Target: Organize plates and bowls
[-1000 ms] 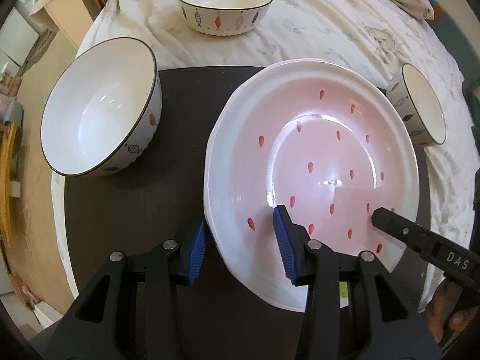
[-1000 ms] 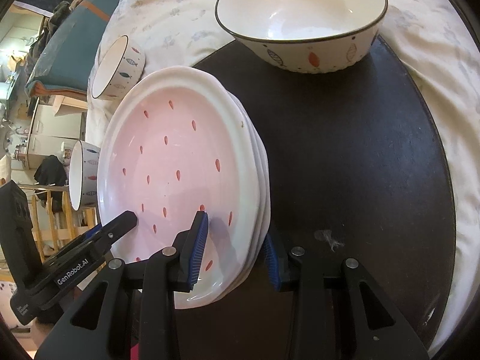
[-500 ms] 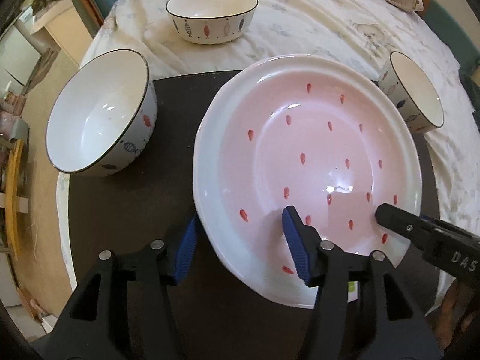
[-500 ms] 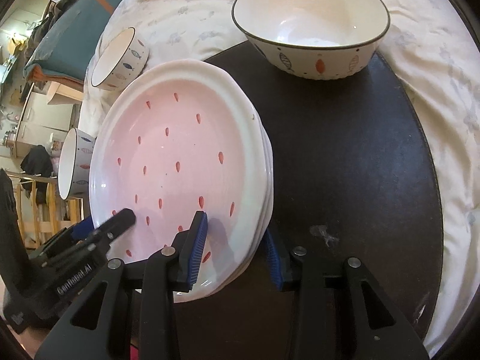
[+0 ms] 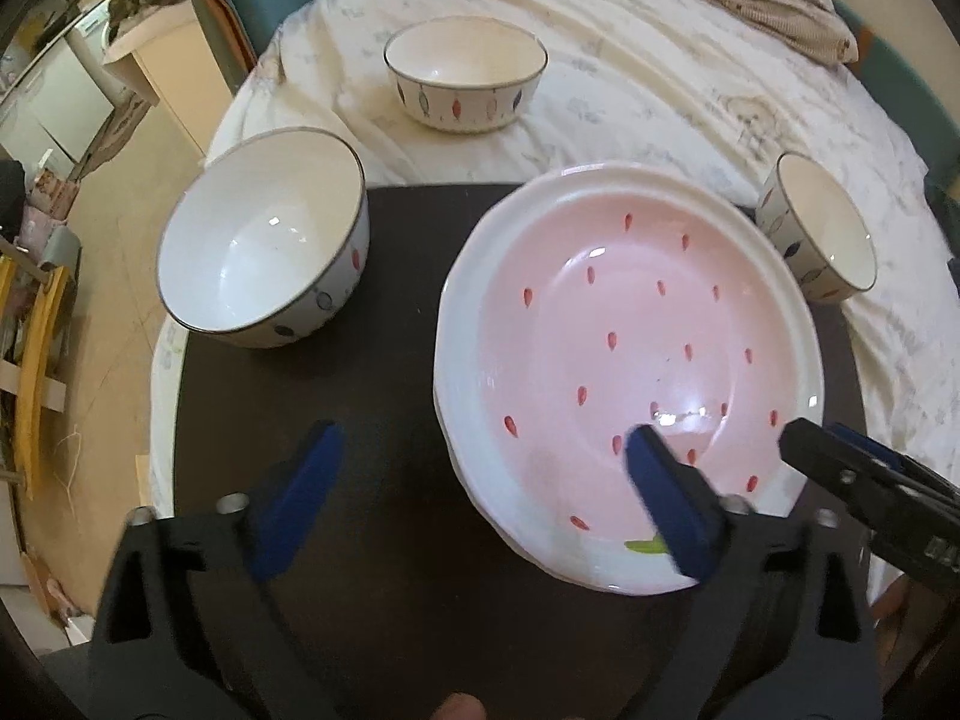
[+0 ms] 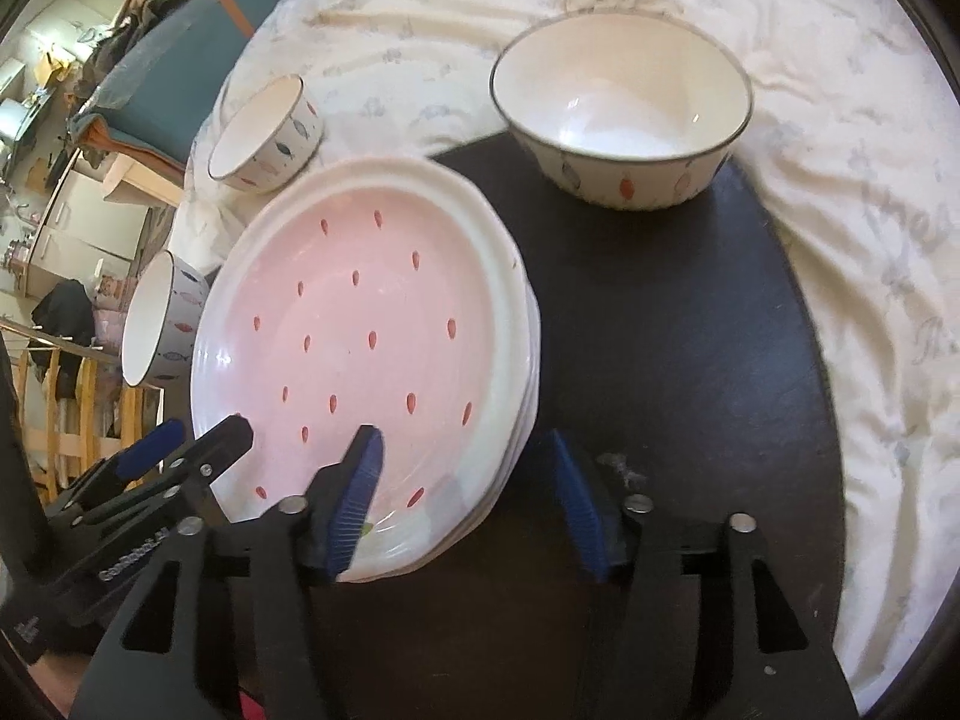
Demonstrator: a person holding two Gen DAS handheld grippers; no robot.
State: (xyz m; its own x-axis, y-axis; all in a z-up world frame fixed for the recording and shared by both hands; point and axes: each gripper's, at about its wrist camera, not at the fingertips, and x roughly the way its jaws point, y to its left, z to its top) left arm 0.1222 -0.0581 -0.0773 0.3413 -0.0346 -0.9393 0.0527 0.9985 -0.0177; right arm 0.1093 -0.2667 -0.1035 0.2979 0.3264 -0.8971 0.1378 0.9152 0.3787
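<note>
A stack of pink plates [image 5: 624,360] with red drop marks and white rims lies on a dark round mat [image 5: 360,420]. My left gripper [image 5: 486,501] straddles the stack's near-left rim, its jaws opening wide; neither pad touches the rim. From the other side, my right gripper [image 6: 465,504] straddles the rim of the plate stack [image 6: 360,360], its jaws also opening, with a gap at both pads. A large white bowl [image 5: 264,246] with fish marks stands on the mat beside the plates and shows as the large bowl [image 6: 624,114] in the right wrist view.
Two small fish-patterned bowls sit on the cream cloth [image 5: 660,78]: one small bowl [image 5: 465,81] at the back, the other small bowl [image 5: 822,228] right of the plates. The right gripper [image 5: 816,438] reaches in from the right. Furniture and floor lie beyond the table's left edge.
Both grippers let go of the plate stack's rim: their jaws widened, the left much more. Both lifted slightly, so more of the table and bowls shows. The plates stay on the mat.
</note>
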